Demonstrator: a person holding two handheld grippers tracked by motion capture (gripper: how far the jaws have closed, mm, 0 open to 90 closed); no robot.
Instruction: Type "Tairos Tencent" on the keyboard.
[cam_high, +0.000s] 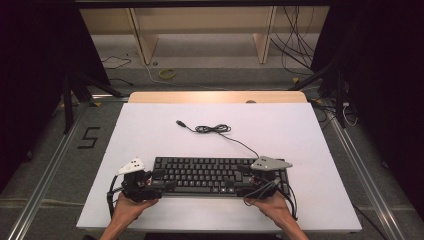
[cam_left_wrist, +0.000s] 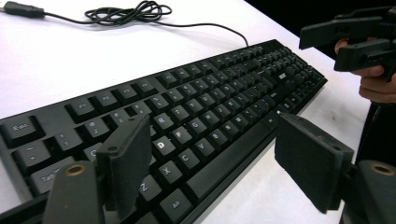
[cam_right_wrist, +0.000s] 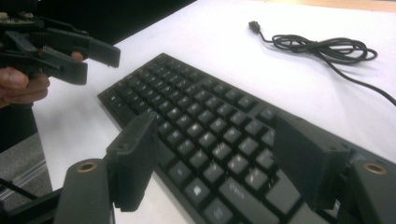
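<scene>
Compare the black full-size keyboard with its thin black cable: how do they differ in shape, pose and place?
The black full-size keyboard is a broad, flat slab; its thin black cable is a slender cord. The keyboard lies straight along the table's near edge, between both grippers; the cable runs farther back, partly coiled, ending in a loose plug. Both are black and rest on the white tabletop.

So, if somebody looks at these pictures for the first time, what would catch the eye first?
Probably the black keyboard, lying across the near part of the white table. A gripper hovers at each end of it, the left gripper and the right gripper, both with jaws open and nothing between them. Behind the keyboard, its cable lies in a loose coil, the plug free on the table.
</scene>
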